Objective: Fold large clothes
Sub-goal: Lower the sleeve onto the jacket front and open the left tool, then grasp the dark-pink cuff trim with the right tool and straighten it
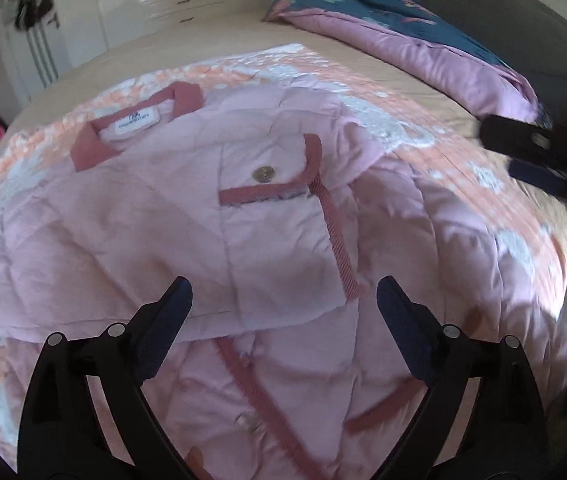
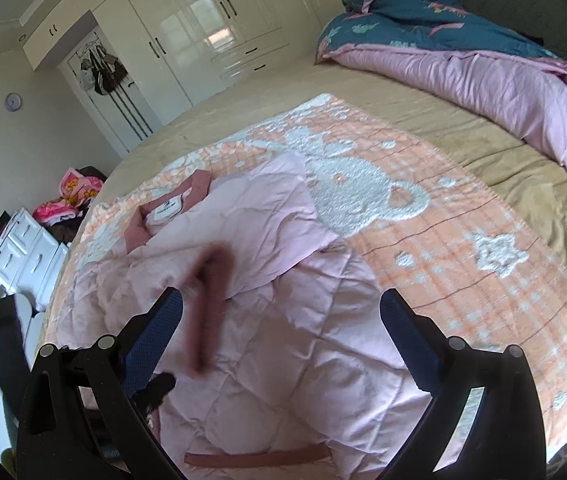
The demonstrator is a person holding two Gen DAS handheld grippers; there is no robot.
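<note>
Both grippers, left gripper (image 1: 283, 300) and right gripper (image 2: 281, 312), hang apart and empty over the pink quilted jacket (image 1: 187, 216) (sleeve already folded across): pinch the hem's corners evenly.

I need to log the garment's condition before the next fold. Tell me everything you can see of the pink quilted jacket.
The pink quilted jacket is pale pink, padded fabric stitched in diamonds, trimmed in darker rose at the collar, pocket edge and front placket. A white label sits inside the collar, and a round button shows on the chest. It lies flat and partly folded, one panel turned over the body, on the peach-and-white blanket on the bed. Both tongs hover open above it, apparently not touching.
</note>
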